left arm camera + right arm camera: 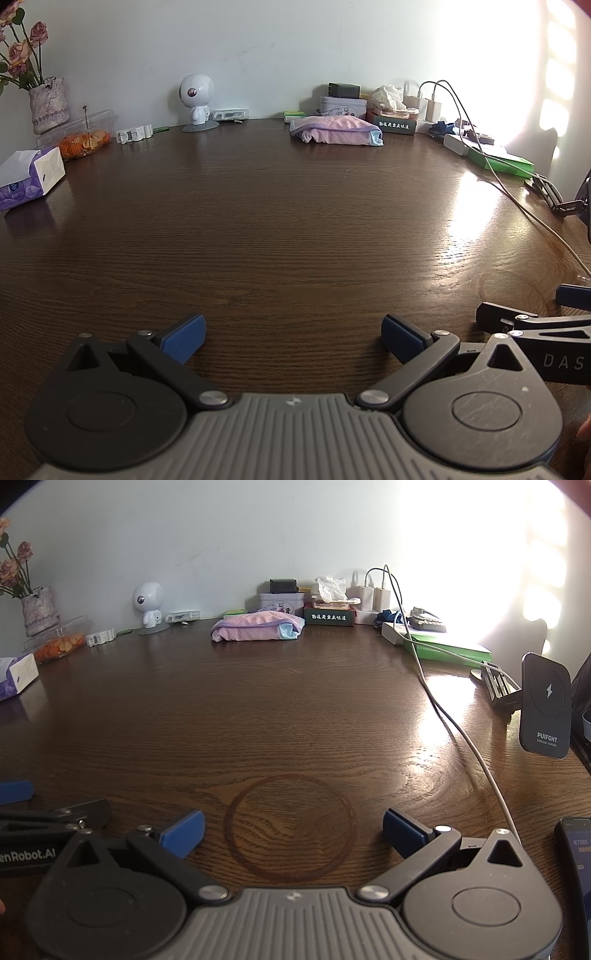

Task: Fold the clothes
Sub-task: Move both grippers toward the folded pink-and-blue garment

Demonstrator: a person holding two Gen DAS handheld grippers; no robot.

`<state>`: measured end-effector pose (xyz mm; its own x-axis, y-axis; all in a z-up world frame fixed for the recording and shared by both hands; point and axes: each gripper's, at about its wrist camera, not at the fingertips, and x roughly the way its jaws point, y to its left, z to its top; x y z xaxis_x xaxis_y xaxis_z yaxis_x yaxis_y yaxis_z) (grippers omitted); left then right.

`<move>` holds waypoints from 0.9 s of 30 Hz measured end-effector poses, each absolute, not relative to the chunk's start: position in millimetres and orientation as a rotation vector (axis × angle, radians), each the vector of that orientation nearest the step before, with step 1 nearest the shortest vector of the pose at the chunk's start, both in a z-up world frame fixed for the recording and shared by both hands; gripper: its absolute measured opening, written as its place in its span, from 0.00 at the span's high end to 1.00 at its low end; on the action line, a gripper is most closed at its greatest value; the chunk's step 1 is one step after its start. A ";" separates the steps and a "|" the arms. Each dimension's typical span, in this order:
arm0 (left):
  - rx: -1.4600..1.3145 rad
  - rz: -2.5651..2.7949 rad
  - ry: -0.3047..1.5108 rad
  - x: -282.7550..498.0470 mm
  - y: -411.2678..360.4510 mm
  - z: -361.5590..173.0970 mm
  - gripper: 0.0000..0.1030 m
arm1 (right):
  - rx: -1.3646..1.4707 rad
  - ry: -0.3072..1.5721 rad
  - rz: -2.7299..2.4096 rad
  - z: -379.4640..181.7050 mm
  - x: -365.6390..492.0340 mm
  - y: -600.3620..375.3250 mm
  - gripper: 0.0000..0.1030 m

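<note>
Dark wood table (277, 229) fills both views, backed by a pale wall (258, 44) with hard sunlight flooding in at the right.

Both tongs hang low over the near edge, side by side. Left gripper (293, 338) has its blue pads spread wide, with only bare wood between them, gripping nothing. Right gripper (293, 830) is equally wide and empty; between its fingers lies a ring stain (290, 825) in the wood.

Along the far edge, left to right: tissue box (31, 177), vase (48, 105) with dried roses, plastic tray (83, 136), white robot figure (195, 99), tin (343, 105), chargers (424, 103) and a white cable (461, 734) trailing toward the near right. A wireless charger (545, 710) stands at the right.

The clothes (336, 131) sit far off at the back, right of centre, well apart from both grippers: a pink bundle with a light-blue piece showing at its right end, already folded. Its long axis runs left to right, along the wall.
</note>
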<state>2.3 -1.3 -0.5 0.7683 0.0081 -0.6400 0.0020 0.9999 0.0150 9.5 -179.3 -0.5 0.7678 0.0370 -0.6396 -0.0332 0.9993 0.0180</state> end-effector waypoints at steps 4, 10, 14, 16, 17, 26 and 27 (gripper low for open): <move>0.024 -0.023 0.739 11.4 0.0 5.1 0.00 | 0.004 0.695 0.040 -0.1 7.9 -179.7 0.00; -0.001 -0.084 0.769 44.4 6.1 16.1 0.00 | -0.005 0.727 0.083 3.9 23.5 -178.9 0.00; -0.024 -0.147 0.694 94.8 21.6 38.1 0.00 | 0.052 0.735 0.150 23.5 61.1 -186.9 0.00; -0.024 -0.166 0.689 138.4 28.5 46.9 0.00 | 0.071 0.706 0.176 37.6 90.4 -193.2 0.00; -0.025 -0.174 0.692 165.5 32.0 49.1 0.00 | 0.081 0.696 0.189 44.3 110.5 -196.4 0.00; -0.426 -0.156 0.838 364.9 74.3 40.0 0.03 | 0.538 0.774 0.287 38.9 333.3 -241.7 0.28; -0.440 -0.171 0.847 379.6 73.8 38.6 0.03 | 0.583 0.787 0.291 33.2 350.0 -243.9 0.30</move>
<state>379.6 73.8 38.6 0.6552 -0.3173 -0.6856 -0.0267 0.8972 -0.4407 350.0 -243.9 33.2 0.6776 0.4533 -0.5791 -0.0328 0.8053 0.5919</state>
